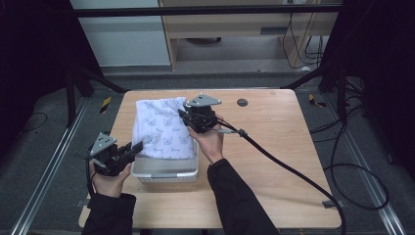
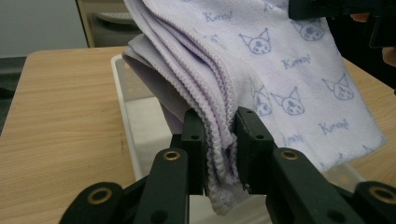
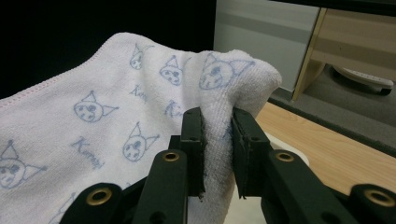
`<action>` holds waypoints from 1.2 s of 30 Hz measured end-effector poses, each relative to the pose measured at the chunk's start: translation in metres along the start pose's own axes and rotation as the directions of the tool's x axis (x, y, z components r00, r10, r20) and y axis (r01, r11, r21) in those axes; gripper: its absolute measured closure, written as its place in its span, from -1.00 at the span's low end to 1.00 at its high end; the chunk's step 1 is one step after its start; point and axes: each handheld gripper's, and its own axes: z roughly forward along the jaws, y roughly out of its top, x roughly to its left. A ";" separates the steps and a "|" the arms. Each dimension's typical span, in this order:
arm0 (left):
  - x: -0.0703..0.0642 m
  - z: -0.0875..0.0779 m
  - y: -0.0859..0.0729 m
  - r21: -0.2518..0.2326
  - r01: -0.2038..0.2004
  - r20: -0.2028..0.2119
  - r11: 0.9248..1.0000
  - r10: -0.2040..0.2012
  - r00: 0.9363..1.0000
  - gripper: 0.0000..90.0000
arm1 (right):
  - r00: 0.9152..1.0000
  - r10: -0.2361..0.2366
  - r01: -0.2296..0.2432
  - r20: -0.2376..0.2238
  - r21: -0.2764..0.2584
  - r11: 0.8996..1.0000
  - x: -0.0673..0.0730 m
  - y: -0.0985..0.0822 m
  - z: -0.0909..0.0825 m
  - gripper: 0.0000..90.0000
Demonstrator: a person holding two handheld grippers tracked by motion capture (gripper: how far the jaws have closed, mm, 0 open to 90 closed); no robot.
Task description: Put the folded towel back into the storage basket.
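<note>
Both grippers were clamped on one folded towel (image 1: 164, 129): the left gripper (image 2: 219, 154) pinched the stacked, stitched edges at a near corner, and the right gripper (image 3: 217, 144) pinched a bunched fold at the far corner. The towel — pale lilac, printed with small cat-like faces and script — hung between the two grips, sloping from the raised right gripper (image 1: 188, 117) down toward the left gripper (image 1: 134, 147), and it covered most of a white tray (image 1: 166, 172) beneath it. Whether its underside touched the tray could not be told. Judged from this, the folding was done and the carry was nearly over — what remained was to lower the towel fully into the tray and let go with both jaws. The tray sat on a light wooden table (image 1: 274, 147), toward its left half; a small dark disc (image 1: 242, 102) lay near the far edge. A thick black cable (image 1: 284, 164) trailed from the right gripper across the table. Around it lay grey floor (image 1: 372, 142) with loose cables, and pale cabinets (image 1: 220, 29) stood behind.
</note>
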 end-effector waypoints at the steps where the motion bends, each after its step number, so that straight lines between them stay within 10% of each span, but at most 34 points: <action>1: 0.001 0.001 -0.001 0.003 -0.001 -0.003 1.000 0.001 1.000 0.64 | 1.000 -0.001 0.001 0.002 0.001 1.000 0.000 -0.001 0.002 0.69; 36: 0.008 0.031 -0.024 0.121 -0.026 -0.040 0.992 0.031 0.999 0.64 | 1.000 -0.001 -0.002 0.027 0.105 0.994 0.000 -0.037 0.036 0.68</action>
